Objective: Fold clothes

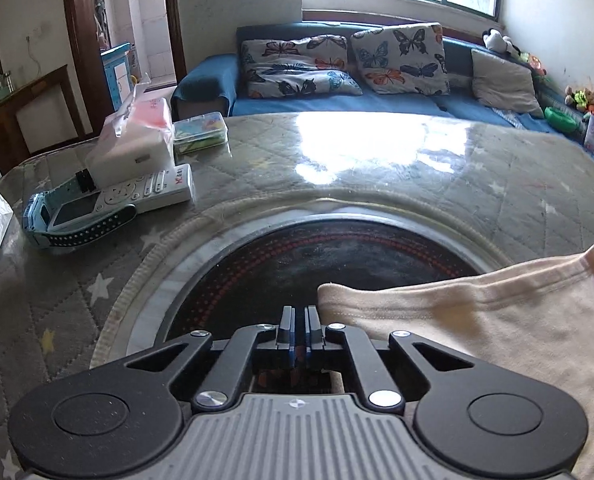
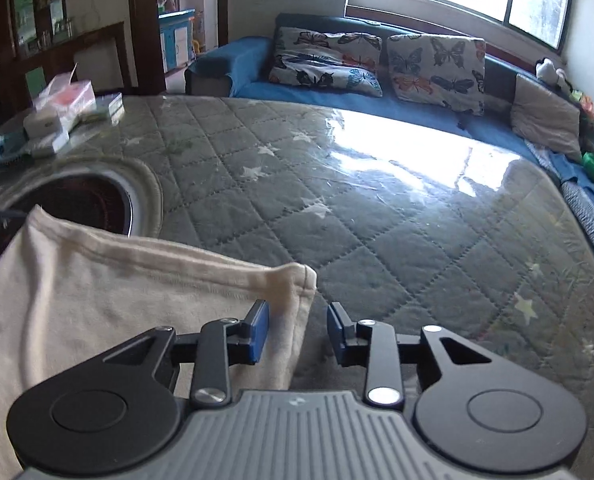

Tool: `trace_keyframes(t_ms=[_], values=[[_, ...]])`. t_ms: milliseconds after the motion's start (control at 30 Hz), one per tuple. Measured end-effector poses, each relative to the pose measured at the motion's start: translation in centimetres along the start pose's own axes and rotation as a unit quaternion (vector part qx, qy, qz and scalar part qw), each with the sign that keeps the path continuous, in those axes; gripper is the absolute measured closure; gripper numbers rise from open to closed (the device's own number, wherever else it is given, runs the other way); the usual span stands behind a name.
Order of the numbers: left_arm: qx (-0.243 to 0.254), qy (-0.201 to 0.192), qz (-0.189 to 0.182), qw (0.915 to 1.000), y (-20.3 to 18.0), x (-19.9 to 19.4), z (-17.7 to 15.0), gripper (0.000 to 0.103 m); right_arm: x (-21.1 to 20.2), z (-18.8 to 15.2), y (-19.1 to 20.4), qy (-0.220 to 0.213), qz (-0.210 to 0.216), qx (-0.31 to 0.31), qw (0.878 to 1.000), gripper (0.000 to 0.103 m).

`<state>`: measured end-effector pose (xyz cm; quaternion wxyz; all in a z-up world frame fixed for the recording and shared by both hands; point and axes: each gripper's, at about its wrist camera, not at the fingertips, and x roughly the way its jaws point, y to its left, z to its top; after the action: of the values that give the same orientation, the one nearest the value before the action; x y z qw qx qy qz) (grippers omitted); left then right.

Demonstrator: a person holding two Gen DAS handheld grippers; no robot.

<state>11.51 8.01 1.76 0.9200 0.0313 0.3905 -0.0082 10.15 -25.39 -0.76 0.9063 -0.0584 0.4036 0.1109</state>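
The cloth (image 2: 109, 300) is spread on the table (image 2: 377, 216) with its hemmed corner lying between the parted fingers of the right gripper (image 2: 297, 334), while the left gripper (image 1: 299, 334), apparently pinched shut on nothing, is held just left of the hem, remotes (image 1: 145, 192) well clear.

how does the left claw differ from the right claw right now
The left claw is nearly shut with nothing between its pads, beside the cream garment; the right claw is wide open, straddling that garment's edge. Both are black with blue pads, low over the quilted table.
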Motion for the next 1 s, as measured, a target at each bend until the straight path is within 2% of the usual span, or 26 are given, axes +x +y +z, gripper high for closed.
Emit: trace_keyframes(t_ms=[67, 133, 233, 367, 433, 700, 800, 867, 1000], values=[[0.007, 0.000, 0.006, 1.0000, -0.3, 0.1, 0.1, 0.096, 0.6, 0.4, -0.3, -0.002, 0.010, 0.015, 1.000, 0.097], [0.008, 0.001, 0.010, 0.9999, -0.4, 0.1, 0.2, 0.096, 1.2, 1.0, -0.4, -0.009, -0.005, 0.026, 1.000, 0.097], [0.007, 0.002, 0.013, 0.9999, -0.4, 0.1, 0.4, 0.095, 1.9, 1.6, 0.2, -0.010, -0.026, 0.007, 1.000, 0.097], [0.007, 0.002, 0.013, 0.9999, -0.6, -0.3, 0.4, 0.092, 1.2, 1.9, 0.7, -0.017, -0.039, -0.009, 0.999, 0.085], [0.008, -0.001, 0.011, 0.9999, -0.8, -0.8, 0.4, 0.091, 0.2, 1.8, 1.1, -0.024, -0.041, -0.021, 0.999, 0.083], [0.015, -0.014, -0.003, 0.9998, -2.2, -3.7, -0.3, 0.083, -3.3, -0.6, 5.1, -0.006, 0.013, -0.101, 0.995, 0.062], [0.018, -0.015, -0.013, 0.9996, -2.9, -5.1, -1.1, 0.072, -4.3, -2.2, 7.3, 0.002, 0.028, -0.128, 0.991, 0.061], [0.020, -0.014, -0.021, 0.9995, -3.3, -6.1, -1.7, 0.072, -4.9, -3.3, 8.7, 0.006, 0.037, -0.143, 0.989, 0.061], [0.033, -0.025, -0.036, 0.9985, -4.3, -8.7, -3.4, 0.064, -6.9, -5.9, 11.5, 0.007, 0.054, -0.176, 0.983, 0.051]])
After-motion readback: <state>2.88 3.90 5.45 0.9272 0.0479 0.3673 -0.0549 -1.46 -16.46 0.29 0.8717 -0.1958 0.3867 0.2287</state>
